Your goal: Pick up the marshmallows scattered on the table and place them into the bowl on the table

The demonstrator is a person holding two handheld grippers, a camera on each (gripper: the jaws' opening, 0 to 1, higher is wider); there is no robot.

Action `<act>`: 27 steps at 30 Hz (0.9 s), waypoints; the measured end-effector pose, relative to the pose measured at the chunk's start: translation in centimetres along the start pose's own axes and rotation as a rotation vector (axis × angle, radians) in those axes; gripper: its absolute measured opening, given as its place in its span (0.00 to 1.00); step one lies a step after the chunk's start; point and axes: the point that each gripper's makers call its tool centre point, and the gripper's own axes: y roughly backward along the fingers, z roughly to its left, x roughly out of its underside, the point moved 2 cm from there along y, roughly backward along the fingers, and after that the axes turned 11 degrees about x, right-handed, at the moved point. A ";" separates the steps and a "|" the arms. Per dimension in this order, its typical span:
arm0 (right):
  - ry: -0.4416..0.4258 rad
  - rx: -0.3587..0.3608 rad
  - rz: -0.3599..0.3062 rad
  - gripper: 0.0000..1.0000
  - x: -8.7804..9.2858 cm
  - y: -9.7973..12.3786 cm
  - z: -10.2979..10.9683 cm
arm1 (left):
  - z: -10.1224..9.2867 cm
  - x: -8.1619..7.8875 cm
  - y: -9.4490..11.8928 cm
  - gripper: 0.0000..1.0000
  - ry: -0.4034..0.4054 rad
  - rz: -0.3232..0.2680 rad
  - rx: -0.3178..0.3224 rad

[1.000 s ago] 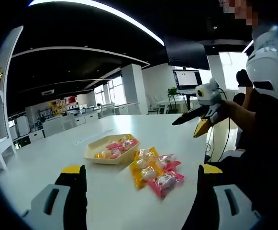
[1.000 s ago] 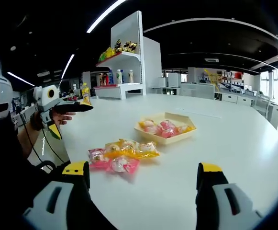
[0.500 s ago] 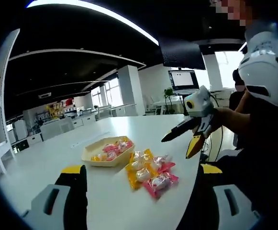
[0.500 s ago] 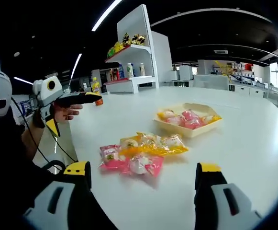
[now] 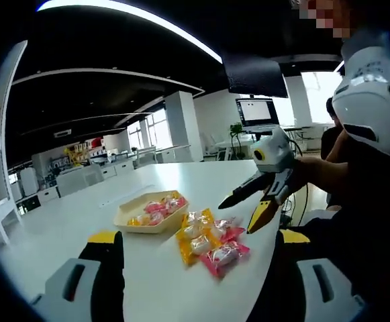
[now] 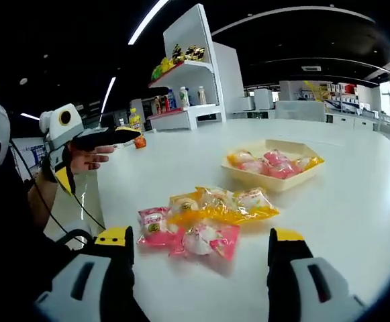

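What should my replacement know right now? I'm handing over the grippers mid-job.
Left gripper: open, empty, held above the table.
Right gripper: open, empty, nearest the wrapped marshmallows.
Bowl: behind the pile, already holding several wrapped pieces.
Left to do: a cluster of yellow and pink packets lies on the table in front of the bowl; none is gripped. Pick them up and drop them into the bowl.

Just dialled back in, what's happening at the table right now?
A person holds both yellow-tipped grippers open over the white table. The right gripper hangs just short of the pink and yellow wrapped marshmallows; the left gripper holds nothing. The shallow yellow bowl already contains several packets.
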 end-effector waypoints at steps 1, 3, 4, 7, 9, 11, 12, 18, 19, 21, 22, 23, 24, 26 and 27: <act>-0.003 0.001 0.004 0.77 0.1 -0.1 0.0 | 0.0 0.1 0.0 0.92 0.001 0.004 0.001; -0.009 0.000 0.004 0.75 0.1 -0.2 0.0 | 0.0 0.1 -0.1 0.92 -0.002 0.006 0.003; -0.012 -0.002 0.003 0.74 0.1 -0.2 0.1 | 0.0 0.1 -0.1 0.91 -0.003 0.006 0.002; -0.022 -0.007 0.002 0.72 0.2 -0.4 0.2 | 0.4 0.1 0.0 0.90 -0.009 0.003 -0.017; -0.024 -0.007 0.005 0.72 0.3 -0.6 0.3 | 0.6 0.1 0.1 0.90 -0.005 -0.002 -0.023; -0.026 -0.007 0.006 0.70 0.4 -0.7 0.3 | 0.5 -0.1 0.1 0.90 -0.001 -0.009 -0.018; -0.027 -0.008 0.004 0.69 0.4 -0.8 0.3 | 0.4 -0.2 0.1 0.90 0.003 -0.016 -0.010; -0.017 0.006 -0.005 0.61 0.5 -1.0 0.1 | 0.2 -0.1 -0.1 0.90 0.009 -0.017 0.001; -0.021 0.002 -0.006 0.60 0.5 -1.0 0.1 | 0.2 -0.1 -0.1 0.90 0.009 -0.016 0.002; -0.021 -0.008 -0.009 0.57 0.5 -1.0 0.3 | 0.1 0.0 -0.2 0.89 0.009 -0.011 0.003; -0.017 -0.007 -0.009 0.55 0.5 -1.1 0.3 | 0.2 0.1 -0.2 0.89 0.007 -0.007 0.001; -0.014 -0.006 -0.009 0.55 0.6 -1.1 0.3 | 0.2 0.1 -0.2 0.89 0.005 -0.004 -0.001; -0.013 -0.005 -0.008 0.55 0.6 -1.1 0.3 | 0.2 0.2 -0.3 0.89 0.005 -0.003 -0.001; -0.019 -0.003 -0.006 0.53 0.7 -1.2 0.2 | 0.0 0.2 -0.4 0.89 0.008 -0.004 0.002; -0.023 -0.001 -0.006 0.52 0.8 -1.3 0.2 | 0.0 0.2 -0.4 0.89 0.008 -0.003 0.003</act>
